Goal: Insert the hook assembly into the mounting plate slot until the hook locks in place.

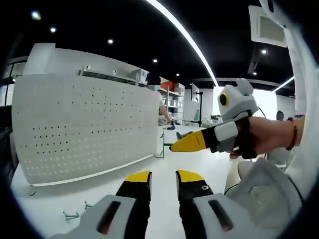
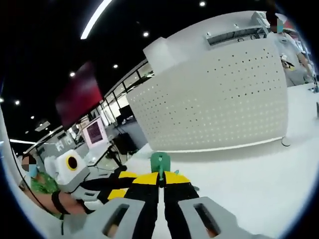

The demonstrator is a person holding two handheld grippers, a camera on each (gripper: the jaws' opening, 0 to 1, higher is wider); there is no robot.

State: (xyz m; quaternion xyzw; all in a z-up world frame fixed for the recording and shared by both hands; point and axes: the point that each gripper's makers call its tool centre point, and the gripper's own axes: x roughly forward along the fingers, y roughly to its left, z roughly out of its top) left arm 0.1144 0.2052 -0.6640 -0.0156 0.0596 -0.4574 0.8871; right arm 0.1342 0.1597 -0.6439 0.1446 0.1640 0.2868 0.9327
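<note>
My left jaws (image 1: 163,183) sit nearest the lens, yellow tips parted with a clear gap and nothing between them, hovering over the white bench (image 1: 149,209). In the right gripper view my right jaws (image 2: 160,182) are clenched on the green hook (image 2: 160,162), which sticks up just past the tips. The white perforated mounting plate (image 1: 84,127) stands upright on the bench, ahead of both grippers and apart from the hook. In the left gripper view the right gripper comes in from the right, held by my hand (image 1: 266,137), its yellow tip aimed toward the plate's edge. Two more green hooks (image 1: 75,213) lie on the bench near the plate's foot, small and hard to make out.
</note>
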